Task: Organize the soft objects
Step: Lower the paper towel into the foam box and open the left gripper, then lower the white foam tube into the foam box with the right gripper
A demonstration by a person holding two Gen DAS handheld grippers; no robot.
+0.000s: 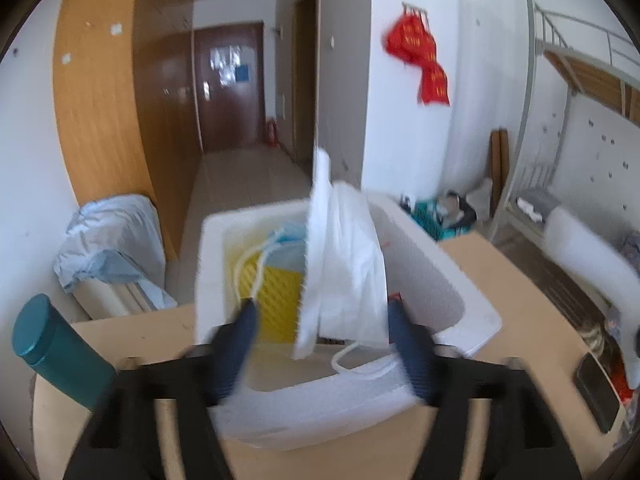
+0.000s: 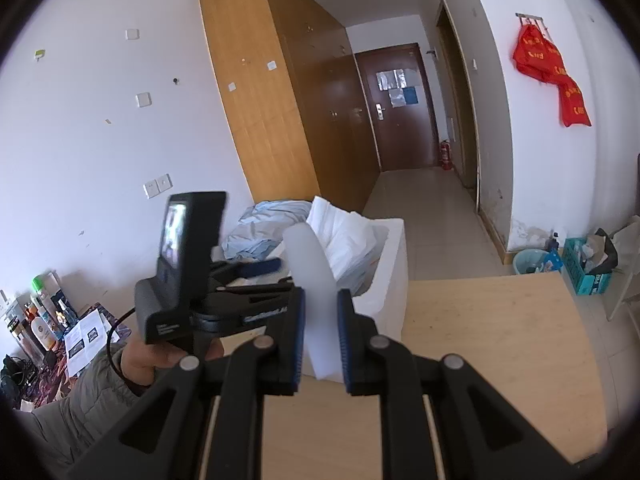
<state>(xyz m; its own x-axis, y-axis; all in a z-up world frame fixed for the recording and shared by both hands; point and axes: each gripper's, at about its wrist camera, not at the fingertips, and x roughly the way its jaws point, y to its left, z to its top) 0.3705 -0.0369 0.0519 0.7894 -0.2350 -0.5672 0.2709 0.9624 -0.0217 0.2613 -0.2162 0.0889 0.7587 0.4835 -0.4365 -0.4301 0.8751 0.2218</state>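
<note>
A white foam box (image 1: 436,280) stands on the wooden table (image 1: 520,280). Inside it lie a yellow ridged sponge (image 1: 280,300), a blue face mask (image 1: 288,236) and white cords. A white plastic bag (image 1: 344,264) stands up in the box between my left gripper's fingers. My left gripper (image 1: 320,312) is open over the box, fingers apart on both sides of the bag. My right gripper (image 2: 321,316) is shut on a white foam strip (image 2: 310,264), held upright beside the box (image 2: 388,276). The left gripper's body (image 2: 192,264) shows at left in the right wrist view.
A teal cylinder bottle (image 1: 52,352) stands at the table's left. A black phone (image 1: 596,392) lies at the right edge. A light blue cloth (image 1: 112,240) covers something behind the table. A bunk bed frame (image 1: 580,120) is at the right. Bottles (image 2: 36,320) crowd the far left.
</note>
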